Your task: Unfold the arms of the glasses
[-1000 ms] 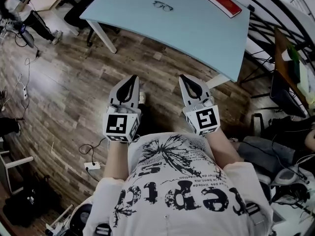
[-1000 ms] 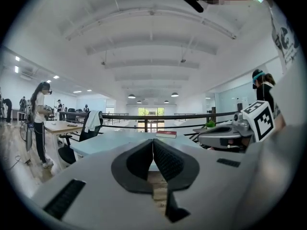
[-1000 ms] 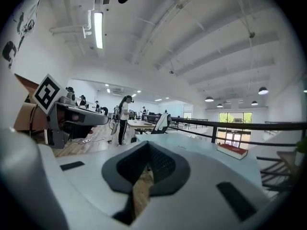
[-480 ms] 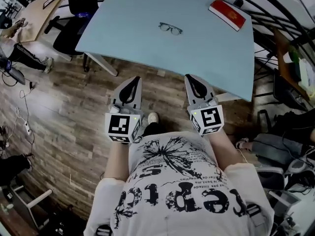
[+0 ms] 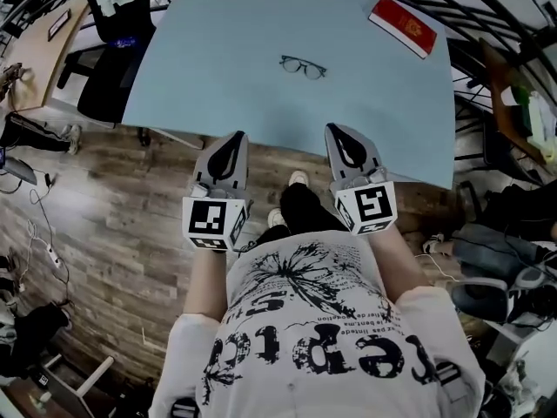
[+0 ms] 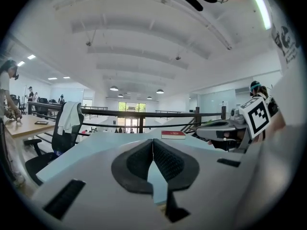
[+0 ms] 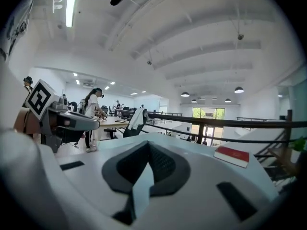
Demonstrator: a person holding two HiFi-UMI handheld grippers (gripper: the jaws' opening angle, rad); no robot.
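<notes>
Glasses: the glasses (image 5: 304,66) lie alone on the pale blue table (image 5: 218,94), near the middle of the top, at 12 o'clock from both grippers and well apart from them. They are too small to tell whether the arms are folded.
Why there: my judgement is that bare surface all round lets both grippers come in from the near side, one to steady the frame and one to swing an arm out.
Book: a red book (image 5: 402,26) lies at 2 o'clock of the glasses, well apart, by the far right corner. It seems to have no part in the task.
Left gripper: the left gripper (image 5: 232,138) is closed, its jaws meeting at the tips with nothing between them.
Right gripper: the right gripper (image 5: 336,131) is closed the same way and carries nothing.
Pose: both are held out before the chest, side by side, forearms roughly parallel. They point to 12 o'clock, close to level, with the marker cubes nearest the body and the tips at the table's near edge.
Why held so: this reads as an approach posture, with the jaws left together until there is something to take.
Stage: the unfolding is not yet begun, and the glasses are untouched.
</notes>
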